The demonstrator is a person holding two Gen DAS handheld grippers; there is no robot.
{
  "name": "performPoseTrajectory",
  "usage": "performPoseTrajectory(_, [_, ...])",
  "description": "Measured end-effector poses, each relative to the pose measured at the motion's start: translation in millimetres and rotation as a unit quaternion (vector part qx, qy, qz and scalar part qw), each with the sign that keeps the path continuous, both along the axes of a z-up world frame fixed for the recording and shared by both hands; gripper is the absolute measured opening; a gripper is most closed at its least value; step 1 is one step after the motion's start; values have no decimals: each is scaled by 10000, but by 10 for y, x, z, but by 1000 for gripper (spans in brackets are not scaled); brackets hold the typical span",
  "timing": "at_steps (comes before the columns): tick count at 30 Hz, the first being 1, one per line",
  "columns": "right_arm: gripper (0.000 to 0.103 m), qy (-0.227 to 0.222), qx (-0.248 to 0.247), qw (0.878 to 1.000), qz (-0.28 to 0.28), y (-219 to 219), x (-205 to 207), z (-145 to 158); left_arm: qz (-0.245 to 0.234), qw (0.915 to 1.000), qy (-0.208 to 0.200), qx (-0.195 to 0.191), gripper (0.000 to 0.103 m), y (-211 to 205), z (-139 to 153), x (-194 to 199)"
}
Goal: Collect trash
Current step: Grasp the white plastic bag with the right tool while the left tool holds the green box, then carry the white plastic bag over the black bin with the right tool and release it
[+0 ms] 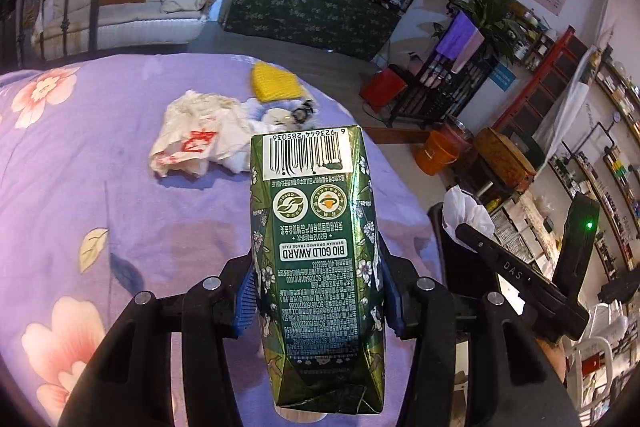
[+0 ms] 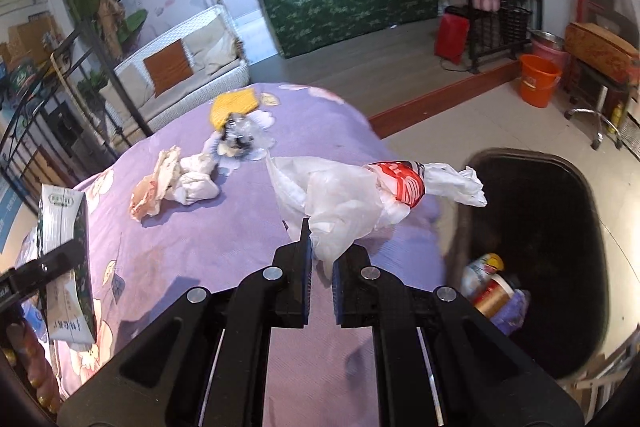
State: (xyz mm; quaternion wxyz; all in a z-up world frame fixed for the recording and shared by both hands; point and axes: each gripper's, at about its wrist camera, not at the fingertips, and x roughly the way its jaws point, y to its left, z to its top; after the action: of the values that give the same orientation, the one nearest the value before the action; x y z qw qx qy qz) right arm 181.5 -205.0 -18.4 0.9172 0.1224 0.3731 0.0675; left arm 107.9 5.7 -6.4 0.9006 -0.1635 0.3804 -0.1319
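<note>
My left gripper (image 1: 318, 291) is shut on a green drink carton (image 1: 316, 247) and holds it above the purple flowered bedspread (image 1: 100, 187); the carton also shows in the right wrist view (image 2: 64, 259). My right gripper (image 2: 320, 279) is shut on a white plastic bag with red print (image 2: 360, 199), held over the bed's edge next to the black trash bin (image 2: 540, 227). Crumpled paper wrappers (image 2: 172, 183) (image 1: 192, 139), a crushed clear plastic piece (image 2: 244, 139) and a yellow sponge (image 2: 234, 105) (image 1: 274, 81) lie on the bed.
The bin holds a can and a bottle (image 2: 488, 283). An orange bucket (image 2: 538, 79) stands on the floor beyond it. A white wicker sofa (image 2: 188, 67) and a green-draped counter (image 2: 352, 3) stand behind the bed. A black metal rail (image 2: 60, 99) is at left.
</note>
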Motion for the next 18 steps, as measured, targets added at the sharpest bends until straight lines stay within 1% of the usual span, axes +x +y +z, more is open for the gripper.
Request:
performPoseTrajectory(5, [9, -2, -164, 9987, -491, -408, -252, -35, -376, 9992, -126, 36, 49, -316, 25, 5])
performPoseTrajectory(9, [9, 230, -310, 9952, -904, -739, -340, -195, -675, 9974, -209, 109, 49, -565, 42, 47])
performPoseTrajectory(13, [9, 637, -393, 9900, -1199, -1036, -334, -482, -902, 9955, -247, 144, 49, -787, 61, 95])
performPoseTrajectory(15, [9, 868, -464, 9863, -1328, -1160, -294, -674, -1021, 9944, -227, 133, 49, -890, 46, 132])
performPoseTrajectory(18, [9, 1134, -320, 9827, -1427, -1300, -234, -894, -1148, 9931, -192, 143, 49, -990, 25, 161])
